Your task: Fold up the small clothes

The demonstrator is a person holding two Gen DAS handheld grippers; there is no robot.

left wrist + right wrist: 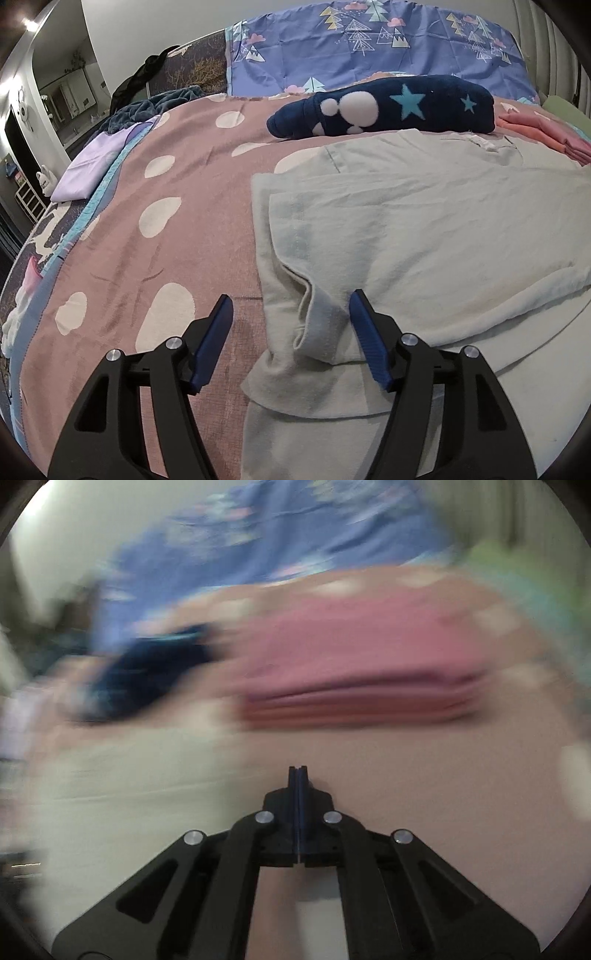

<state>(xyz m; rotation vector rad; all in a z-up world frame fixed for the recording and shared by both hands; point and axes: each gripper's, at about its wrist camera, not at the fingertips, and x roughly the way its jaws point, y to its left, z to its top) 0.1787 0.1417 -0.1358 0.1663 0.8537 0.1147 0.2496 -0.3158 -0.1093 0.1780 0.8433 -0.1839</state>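
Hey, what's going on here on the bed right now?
A person is folding small clothes on a spotted pink bedspread with two handheld grippers. The left gripper has its jaws open around a folded edge of a pale cream garment, not clamped on it. The right gripper is shut and empty over the bedspread. A pink folded stack and a navy star-patterned piece lie beyond.

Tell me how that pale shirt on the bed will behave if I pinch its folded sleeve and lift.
The pale shirt is likely floppy: it lies creased and flat, so whatever isn't pinched should hang. It looks thin, probably light. The folded sleeve shows loose layers between the open left hand-held gripper fingers; one may slip and the fold could open.
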